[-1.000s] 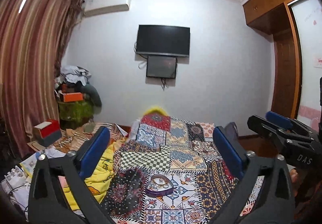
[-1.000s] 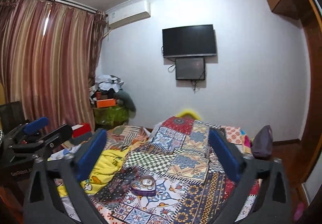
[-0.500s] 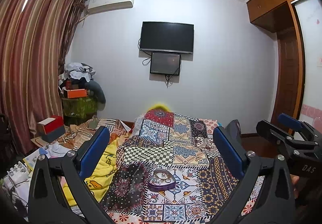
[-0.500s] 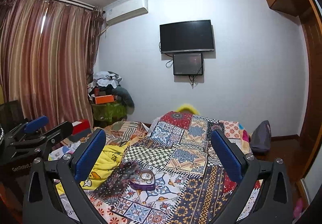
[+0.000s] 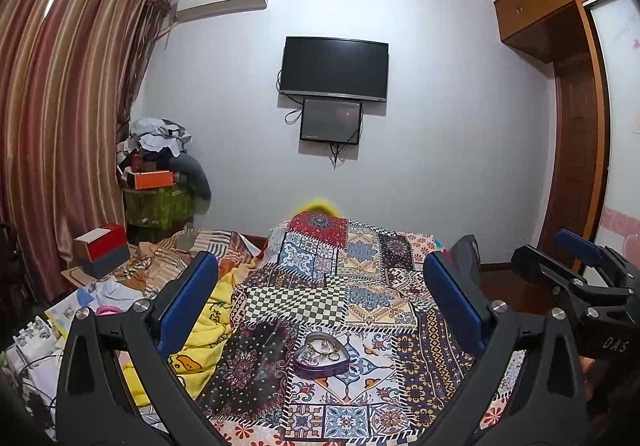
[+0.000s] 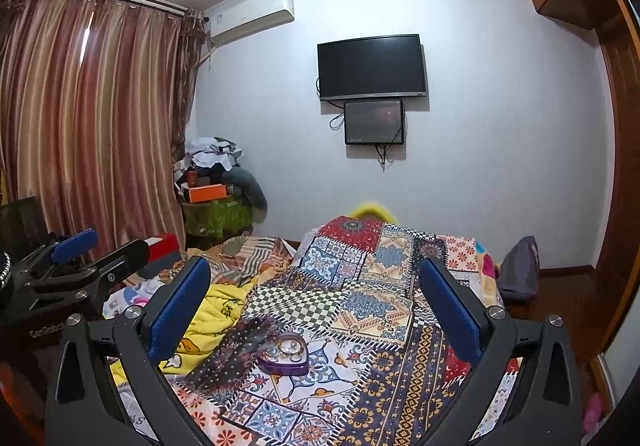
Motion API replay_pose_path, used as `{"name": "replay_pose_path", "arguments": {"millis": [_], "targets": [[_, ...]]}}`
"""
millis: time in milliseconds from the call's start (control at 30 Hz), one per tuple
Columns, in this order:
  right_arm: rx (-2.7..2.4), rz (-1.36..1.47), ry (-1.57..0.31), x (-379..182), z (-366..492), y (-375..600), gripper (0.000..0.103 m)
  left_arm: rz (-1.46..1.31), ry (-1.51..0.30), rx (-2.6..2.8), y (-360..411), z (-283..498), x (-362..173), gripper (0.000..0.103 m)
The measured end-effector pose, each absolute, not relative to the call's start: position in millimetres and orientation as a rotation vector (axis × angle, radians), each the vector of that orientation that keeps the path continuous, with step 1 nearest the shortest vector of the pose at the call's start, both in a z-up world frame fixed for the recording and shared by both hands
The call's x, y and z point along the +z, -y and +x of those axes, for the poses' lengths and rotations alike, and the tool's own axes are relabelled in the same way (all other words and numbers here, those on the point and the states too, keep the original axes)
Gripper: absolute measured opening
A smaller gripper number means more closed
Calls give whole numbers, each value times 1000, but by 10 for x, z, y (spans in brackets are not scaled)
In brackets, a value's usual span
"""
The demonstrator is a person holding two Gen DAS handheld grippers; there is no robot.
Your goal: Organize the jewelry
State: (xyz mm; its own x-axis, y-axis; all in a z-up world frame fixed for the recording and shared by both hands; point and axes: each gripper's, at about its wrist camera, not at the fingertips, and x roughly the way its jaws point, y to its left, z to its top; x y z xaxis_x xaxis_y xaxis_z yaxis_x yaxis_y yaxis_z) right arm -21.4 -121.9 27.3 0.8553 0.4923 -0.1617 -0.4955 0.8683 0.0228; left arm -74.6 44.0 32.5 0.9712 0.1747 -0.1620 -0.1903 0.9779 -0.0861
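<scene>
A purple heart-shaped box (image 5: 321, 356) (image 6: 285, 356) lies open on the patchwork bedspread (image 5: 352, 286) (image 6: 360, 310), with several small jewelry pieces inside. My left gripper (image 5: 320, 302) is open, held above and well short of the box, nothing between its blue pads. My right gripper (image 6: 316, 304) is open too, likewise raised over the bed, with the box below and a little left of its middle. The right gripper (image 5: 576, 278) shows at the right edge of the left wrist view, and the left gripper (image 6: 80, 266) at the left edge of the right wrist view.
A yellow blanket (image 5: 200, 334) (image 6: 208, 322) bunches left of the box. Boxes and papers (image 5: 100, 254) clutter the left side before striped curtains (image 6: 80, 133). A grey bag (image 6: 520, 270) sits at the bed's right. A TV (image 5: 334, 69) hangs on the far wall, a wooden wardrobe (image 5: 576, 125) at right.
Both views have tilted upward and pulled back slightly, so the box sits lower and smaller in frame. Both grippers have stayed open.
</scene>
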Motion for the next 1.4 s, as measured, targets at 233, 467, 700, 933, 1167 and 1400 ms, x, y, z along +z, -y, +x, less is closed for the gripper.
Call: {"name": "replay_pose_path", "arguments": {"millis": [233, 467, 700, 933, 1167, 1400], "targets": [[521, -26, -166, 292, -221, 1221, 103, -100, -164, 190, -443, -712, 319, 103], [522, -33, -166, 303, -230, 1212, 103, -97, -163, 187, -446, -701, 324, 103], [520, -36, -168, 296, -224, 1199, 103, -94, -164, 188, -446, -688, 327, 103], [523, -39, -175, 274, -215, 1198, 103, -95, -161, 189, -435, -686, 306, 103], [521, -35, -177, 262, -221, 1210, 103, -90, -159, 182, -420, -701, 302, 103], [519, -26, -183, 263, -201, 1235, 103, -86, -162, 174, -412, -700, 298, 103]]}}
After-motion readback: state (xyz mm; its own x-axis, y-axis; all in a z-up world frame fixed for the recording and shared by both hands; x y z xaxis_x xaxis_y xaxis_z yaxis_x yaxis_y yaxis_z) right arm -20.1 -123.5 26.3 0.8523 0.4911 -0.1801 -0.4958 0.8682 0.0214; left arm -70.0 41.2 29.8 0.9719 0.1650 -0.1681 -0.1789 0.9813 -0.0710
